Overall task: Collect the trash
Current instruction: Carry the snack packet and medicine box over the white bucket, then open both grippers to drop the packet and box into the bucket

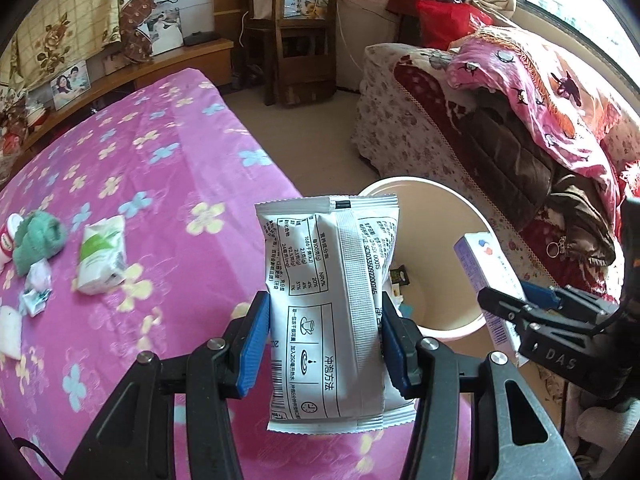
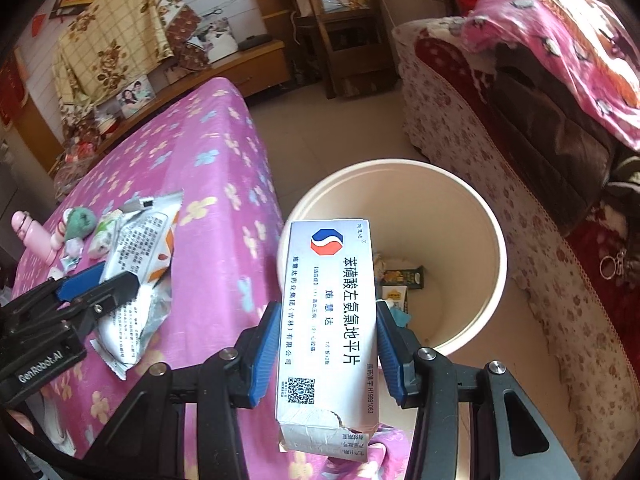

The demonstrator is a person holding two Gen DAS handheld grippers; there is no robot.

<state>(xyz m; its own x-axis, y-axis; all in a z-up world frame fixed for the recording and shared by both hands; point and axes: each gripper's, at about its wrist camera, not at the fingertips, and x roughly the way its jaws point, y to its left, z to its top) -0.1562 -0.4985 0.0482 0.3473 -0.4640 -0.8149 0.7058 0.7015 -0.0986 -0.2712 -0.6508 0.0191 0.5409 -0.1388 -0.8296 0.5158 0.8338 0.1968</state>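
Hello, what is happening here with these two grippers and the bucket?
A person is collecting trash with two handheld grippers. The left gripper clamps a silver food packet; the right gripper clamps a white medicine box. Both hang by the open cream bin, which already holds some wrappers. More scraps, like a tissue pack, remain on the pink bedspread.

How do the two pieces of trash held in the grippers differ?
The sachet is a soft, crinkled silver-white pouch; the medicine box is a stiff white carton, torn at its near end. The left gripper clamps the sachet, the right gripper the box. Both are near the bin.
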